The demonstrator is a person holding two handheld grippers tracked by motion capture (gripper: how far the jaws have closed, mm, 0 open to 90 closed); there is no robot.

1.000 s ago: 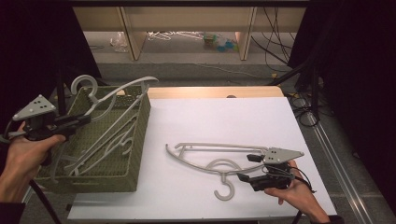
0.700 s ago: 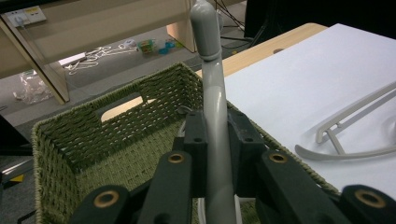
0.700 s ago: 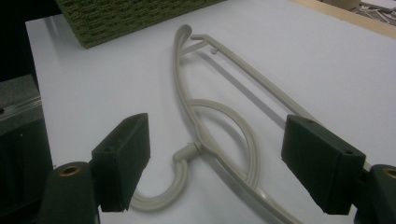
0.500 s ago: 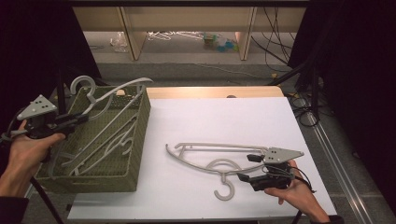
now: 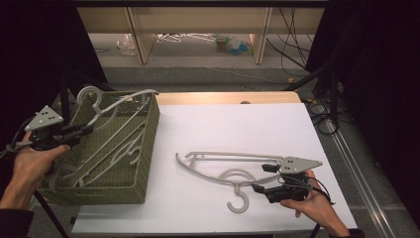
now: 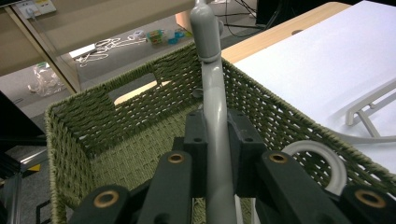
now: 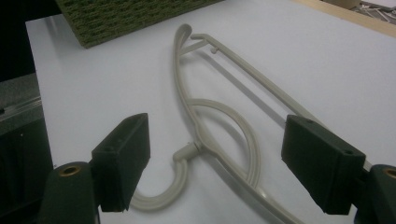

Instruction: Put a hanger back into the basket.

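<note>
A grey hanger (image 5: 119,105) sticks up out of the green woven basket (image 5: 143,153) at the table's left. My left gripper (image 5: 83,130) is shut on it at the basket's left rim. In the left gripper view the jaws clamp the hanger's bar (image 6: 215,121), which rises toward the basket's far wall (image 6: 116,126). A beige hanger (image 5: 218,163) lies flat on the white tabletop, hook toward the front edge. My right gripper (image 5: 264,178) stands open at the hanger's right end. In the right gripper view the hanger (image 7: 219,116) lies between the spread jaws of the right gripper (image 7: 222,161), untouched.
Several more hangers (image 5: 116,151) lie in the basket. The white sheet (image 5: 237,129) covers the table, with a wooden strip (image 5: 228,97) at the far edge. Shelving and floor clutter (image 5: 198,39) lie beyond. Cables (image 5: 322,114) hang by the right edge.
My left gripper has shifted slightly right and down with the grey hanger in it. The right gripper and the beige hanger have stayed put.
</note>
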